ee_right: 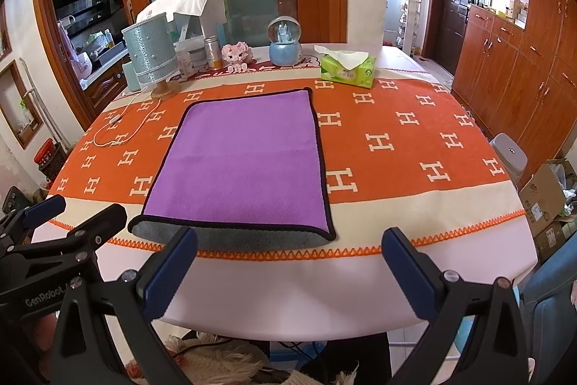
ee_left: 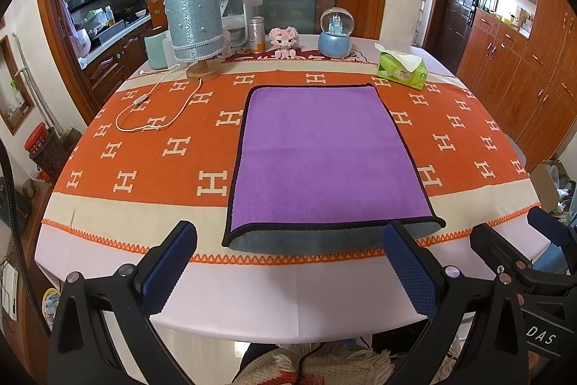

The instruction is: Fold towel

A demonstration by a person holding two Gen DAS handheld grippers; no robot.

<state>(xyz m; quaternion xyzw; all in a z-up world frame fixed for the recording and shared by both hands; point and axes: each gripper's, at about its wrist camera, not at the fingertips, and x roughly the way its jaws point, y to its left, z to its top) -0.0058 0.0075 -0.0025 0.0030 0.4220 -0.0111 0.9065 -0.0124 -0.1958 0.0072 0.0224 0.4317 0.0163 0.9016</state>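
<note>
Blue-padded left gripper: spread wide, holding nothing, poised over the bare near edge of the table, just short of the towel; its right finger overlaps the towel's near right corner in this view.
Right gripper: likewise spread wide and empty, beside the left gripper, which shows at the left edge of the right wrist view; the towel's near edge lies ahead and to its left.
Table: pale near rim, covered farther back by an orange cloth patterned with cream H shapes and a zigzag orange trim.
Towel: purple upper face with a dark border, lying flat on the orange cloth at the table's middle; a grey layer shows from beneath along the near edge, so it lies doubled over.
White cable: looped on the cloth, left of the towel.
Lamp: pale blue shade on a wooden base, at the far left.
Tissue pack: green, beyond the towel's far right corner.
Snow globe: blue base, far edge, beside a pink block figure.
</note>
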